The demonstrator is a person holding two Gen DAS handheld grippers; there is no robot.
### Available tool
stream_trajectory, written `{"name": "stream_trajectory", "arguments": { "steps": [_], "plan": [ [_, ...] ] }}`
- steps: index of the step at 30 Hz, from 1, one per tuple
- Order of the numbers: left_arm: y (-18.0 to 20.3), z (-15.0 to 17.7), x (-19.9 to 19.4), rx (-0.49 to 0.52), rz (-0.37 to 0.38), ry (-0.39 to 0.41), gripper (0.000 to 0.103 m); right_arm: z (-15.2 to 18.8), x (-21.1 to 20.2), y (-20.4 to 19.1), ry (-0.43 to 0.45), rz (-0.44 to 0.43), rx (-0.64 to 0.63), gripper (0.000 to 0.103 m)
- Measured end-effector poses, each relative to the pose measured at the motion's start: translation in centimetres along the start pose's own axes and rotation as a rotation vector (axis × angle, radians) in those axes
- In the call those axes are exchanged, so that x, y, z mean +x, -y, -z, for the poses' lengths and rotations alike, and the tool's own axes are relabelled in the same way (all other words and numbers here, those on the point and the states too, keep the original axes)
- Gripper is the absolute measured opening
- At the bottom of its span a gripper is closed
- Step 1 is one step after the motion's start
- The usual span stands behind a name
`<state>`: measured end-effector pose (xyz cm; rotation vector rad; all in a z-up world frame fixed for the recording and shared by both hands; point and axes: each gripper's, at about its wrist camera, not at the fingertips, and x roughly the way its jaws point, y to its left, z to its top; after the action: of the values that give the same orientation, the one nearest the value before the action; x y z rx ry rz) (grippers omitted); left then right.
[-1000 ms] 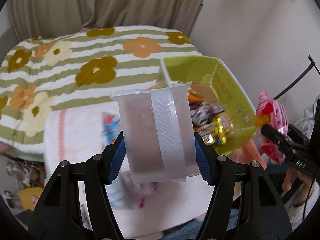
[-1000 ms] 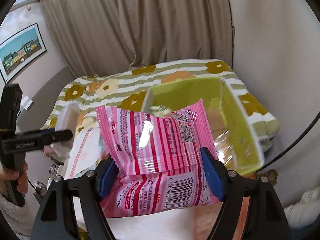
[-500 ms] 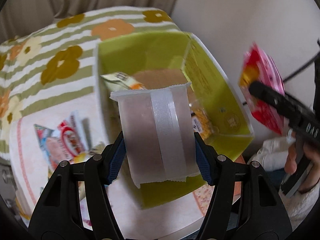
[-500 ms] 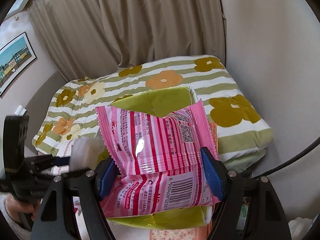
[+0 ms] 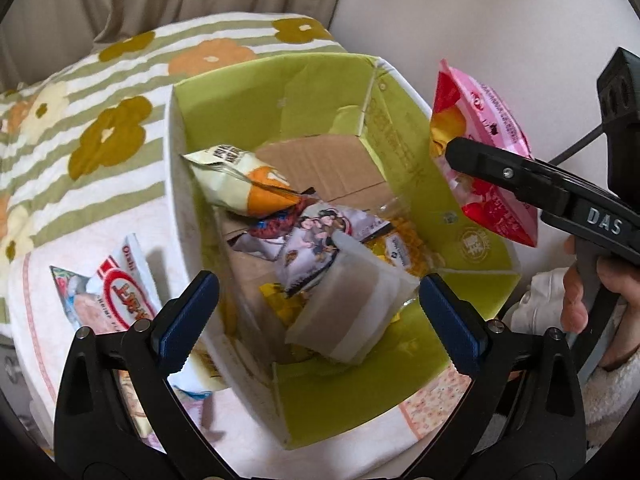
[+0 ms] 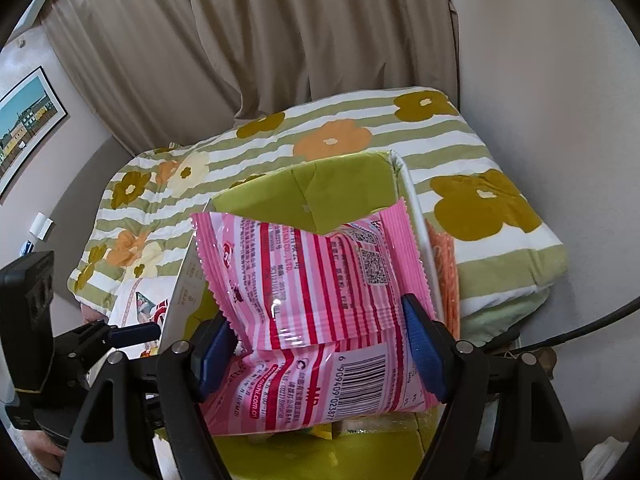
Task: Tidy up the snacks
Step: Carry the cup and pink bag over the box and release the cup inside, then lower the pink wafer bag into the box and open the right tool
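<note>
I count one green box (image 5: 404, 152) holding five snack packets, with one pale wrapped packet (image 5: 352, 312) nearest its front wall. One red-and-white packet (image 5: 120, 292) lies outside its left wall; my right tool grips one pink striped packet (image 6: 316, 304).

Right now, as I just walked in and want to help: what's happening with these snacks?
A person is packing snacks into the green box. The left tool has just opened, and the frosted packet lies free inside. The right tool grips the pink striped bag above the box. One snack bag lies outside.
</note>
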<state>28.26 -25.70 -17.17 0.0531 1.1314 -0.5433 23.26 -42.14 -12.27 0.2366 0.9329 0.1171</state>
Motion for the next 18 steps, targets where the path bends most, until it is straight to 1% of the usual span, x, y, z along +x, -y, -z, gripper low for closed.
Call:
{"name": "stream_trajectory", "arguments": {
  "steps": [3, 5, 8, 11, 12, 14, 16, 18],
  "plan": [
    [-0.6, 0.1, 0.0, 0.014, -0.023, -0.005, 0.100, -0.6, 1.2, -0.3, -0.028, 0.009, -0.003, 0.073],
    [-0.9, 0.1, 0.1, 0.015, -0.027, -0.005, 0.100, -1.1, 2.2, -0.6, -0.062, 0.017, -0.014, 0.074],
    [-1.7, -0.1, 0.5, -0.001, -0.013, -0.015, 0.100, -1.4, 3.5, -1.2, -0.101, 0.021, -0.028, 0.075],
    [-2.2, 0.0, 0.8, -0.015, -0.001, -0.024, 0.100, -1.3, 4.4, -1.5, -0.119, 0.014, -0.035, 0.077],
    [-2.4, 0.0, 0.9, -0.016, -0.003, -0.026, 0.100, -1.3, 4.6, -1.7, -0.123, 0.021, -0.041, 0.079],
    [-2.5, 0.1, 0.9, -0.016, -0.002, -0.027, 0.100, -1.2, 4.7, -1.9, -0.114, 0.029, -0.050, 0.086],
    [-2.5, 0.2, 0.9, -0.015, -0.004, -0.028, 0.100, -1.1, 4.3, -1.9, -0.079, 0.011, -0.051, 0.099],
    [-2.4, 0.3, 0.8, -0.012, -0.008, -0.030, 0.100, -0.7, 4.1, -1.8, -0.068, -0.005, -0.050, 0.100]
  ]
}}
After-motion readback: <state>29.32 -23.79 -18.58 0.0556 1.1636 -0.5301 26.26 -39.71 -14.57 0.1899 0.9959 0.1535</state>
